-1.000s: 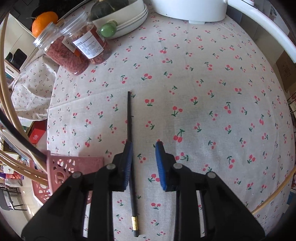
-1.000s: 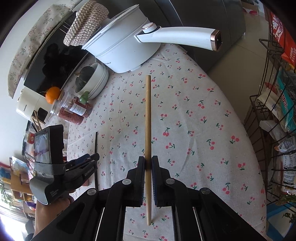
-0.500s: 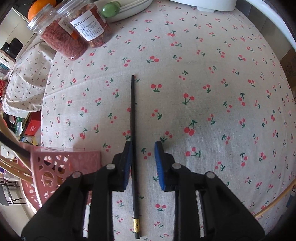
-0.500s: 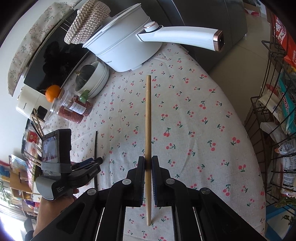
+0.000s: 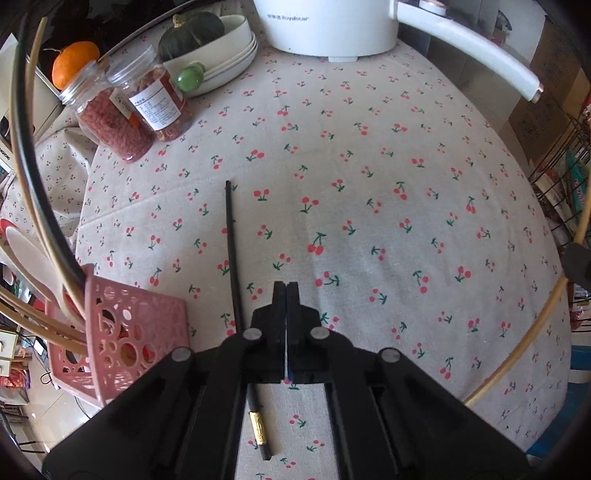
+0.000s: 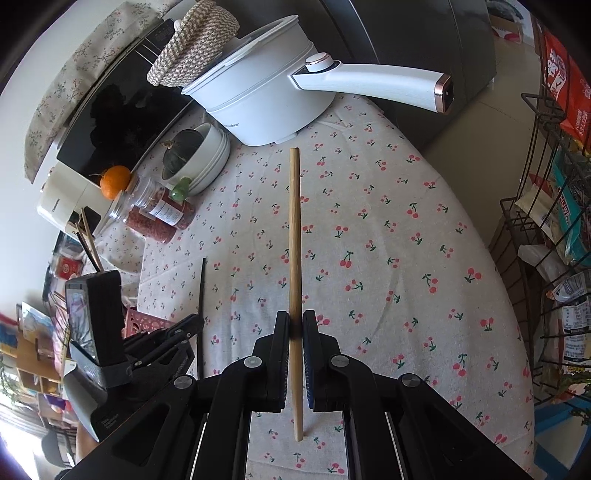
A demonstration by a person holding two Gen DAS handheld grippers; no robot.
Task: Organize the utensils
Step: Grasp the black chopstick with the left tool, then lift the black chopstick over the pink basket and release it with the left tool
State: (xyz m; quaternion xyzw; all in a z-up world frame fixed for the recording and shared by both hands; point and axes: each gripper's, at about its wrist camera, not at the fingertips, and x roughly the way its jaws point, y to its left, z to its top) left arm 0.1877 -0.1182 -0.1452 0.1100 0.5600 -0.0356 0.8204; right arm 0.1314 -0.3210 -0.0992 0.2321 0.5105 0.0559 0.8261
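While the right tongs [image 6: 294, 328] sit low centre in the right wrist view, they are clenched on a wooden chopstick [image 6: 294, 236], gripped near its lower end, shaft running up the frame over the cherry-print cloth on the bench [image 6: 406, 258]. Chopstick's lower tip pokes out below the pads.

Left tongs [image 5: 286, 291] fully clenched, pads touching, nothing between them. Black chopstick [image 5: 232, 243] lies flat on the cloth just left of those pads, outside the grip; its gold-banded end shows at the lower centre of the left wrist view, beneath the tong body. Same stick shows in the right wrist view, lower left, just beside the left tongs [image 6: 192, 325].

Pink perforated basket [image 5: 122, 332] at lower left of the left wrist view, at the bench edge, with a pale spoon [image 5: 29, 254] and several long thin sticks in it.

Upper left of the same view: two clear jars [image 5: 125, 110] of red contents, an orange [image 5: 74, 62], stacked white bowls [image 5: 229, 48] with a dark green squash. White pot [image 5: 325, 26] with long handle at top centre.
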